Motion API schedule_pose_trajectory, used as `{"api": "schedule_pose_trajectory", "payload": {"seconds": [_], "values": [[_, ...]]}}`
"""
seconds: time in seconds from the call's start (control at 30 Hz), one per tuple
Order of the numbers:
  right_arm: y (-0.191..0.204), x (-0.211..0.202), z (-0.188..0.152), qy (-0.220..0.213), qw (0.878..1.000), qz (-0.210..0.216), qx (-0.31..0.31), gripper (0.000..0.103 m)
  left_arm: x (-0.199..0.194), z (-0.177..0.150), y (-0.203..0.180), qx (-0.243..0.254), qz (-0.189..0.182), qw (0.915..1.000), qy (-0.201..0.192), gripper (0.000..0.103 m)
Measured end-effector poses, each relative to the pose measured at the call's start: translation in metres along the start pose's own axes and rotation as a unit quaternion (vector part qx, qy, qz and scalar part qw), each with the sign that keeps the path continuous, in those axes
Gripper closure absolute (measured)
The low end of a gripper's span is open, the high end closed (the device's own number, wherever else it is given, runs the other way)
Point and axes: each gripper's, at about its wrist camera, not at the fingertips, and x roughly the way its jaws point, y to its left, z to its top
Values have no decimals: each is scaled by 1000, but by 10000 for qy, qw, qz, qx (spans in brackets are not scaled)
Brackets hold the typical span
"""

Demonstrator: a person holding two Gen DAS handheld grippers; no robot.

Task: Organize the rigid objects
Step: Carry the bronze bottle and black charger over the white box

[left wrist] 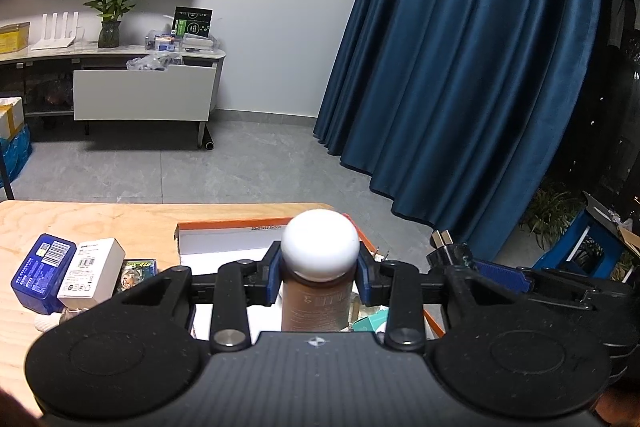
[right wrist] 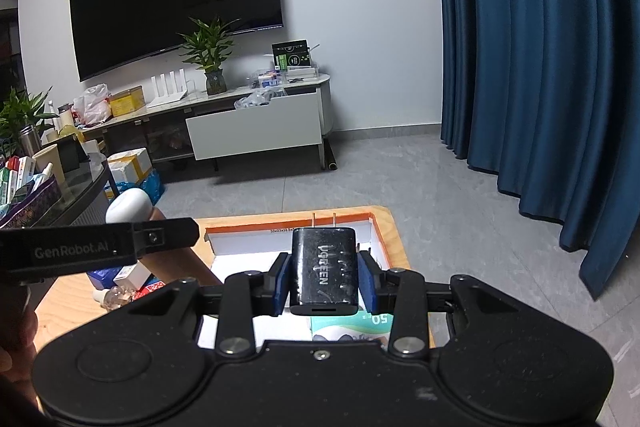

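My left gripper point(left wrist: 319, 273) is shut on a brown bottle point(left wrist: 314, 307) with a round white cap point(left wrist: 319, 245), held upright above the orange-rimmed white box point(left wrist: 224, 237). My right gripper point(right wrist: 323, 277) is shut on a black UGREEN charger point(right wrist: 323, 269), prongs pointing away, above the same box point(right wrist: 248, 247). The right gripper and the charger's prongs point(left wrist: 440, 238) show at the right of the left wrist view. The left gripper point(right wrist: 100, 247) and the bottle's white cap point(right wrist: 128, 209) show at the left of the right wrist view.
On the wooden table point(left wrist: 100, 223) left of the box lie a blue tin point(left wrist: 42, 271), a white carton point(left wrist: 94, 273) and a small picture box point(left wrist: 138, 271). A teal-and-white packet point(right wrist: 352, 327) lies inside the box. Blue curtains point(left wrist: 460, 67) hang at right.
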Motion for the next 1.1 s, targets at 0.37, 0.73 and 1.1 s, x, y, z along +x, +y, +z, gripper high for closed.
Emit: {"api": "schedule_pose_trajectory", "payload": {"seconds": [0.37, 0.73, 1.1], "values": [[0, 1, 2, 6, 10000, 6, -7, 60, 1, -1, 2, -5, 3, 10000, 48, 67], [2, 0, 5, 0, 10000, -8, -19, 59, 3, -1, 3, -15, -18, 10000, 85, 67], [5, 0, 7, -7, 10000, 3, -50, 60, 4, -1, 4, -22, -1, 10000, 95, 67]]}}
